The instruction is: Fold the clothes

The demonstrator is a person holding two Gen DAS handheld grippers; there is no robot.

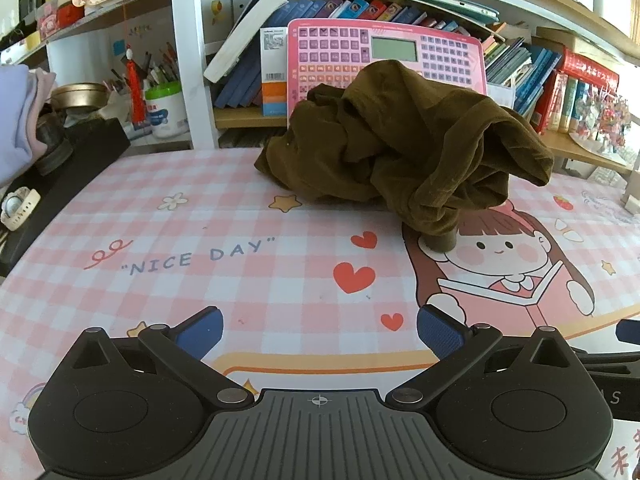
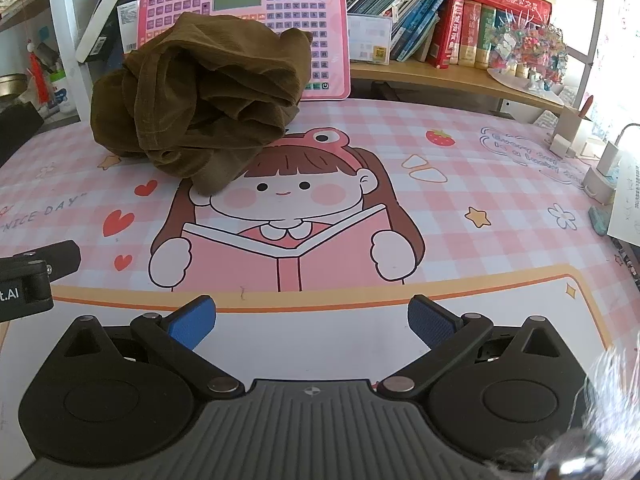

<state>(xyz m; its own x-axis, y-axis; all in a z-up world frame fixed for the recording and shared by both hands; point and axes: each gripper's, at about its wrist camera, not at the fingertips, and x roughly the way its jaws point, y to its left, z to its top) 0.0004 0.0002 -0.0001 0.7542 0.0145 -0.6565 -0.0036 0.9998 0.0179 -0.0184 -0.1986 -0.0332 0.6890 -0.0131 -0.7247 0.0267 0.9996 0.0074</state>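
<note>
I have both tools low over the near edge of the tabletop point(image 2: 500, 128), which is covered by a pink checked mat with a cartoon girl who reads a book. The left tool point(image 1: 320, 334) stands with its blue pads wide apart and holds nothing. The right tool point(image 2: 312, 322) is the same, spread wide and empty. In the right view I see the body of the left tool at the left border, so the two are side by side.

The brown garment point(image 1: 400, 140) lies in a crumpled heap toward the far edge of the tabletop, left of the middle as the right camera sees it. It rests just in front of a pink toy keyboard point(image 2: 280, 12) that leans against the bookshelf point(image 1: 460, 16), and it hides the lower part of that toy. One narrow end of the garment, maybe a sleeve or a cuff, hangs down toward me onto the girl's hair.

I judge that the folding is not yet begun; the step in hand is the approach. Next, I think both tools must go forward to the heap, find two edges or corners, and pull the cloth flat toward the middle. Which part is collar or hem I cannot tell from this heap.
</note>
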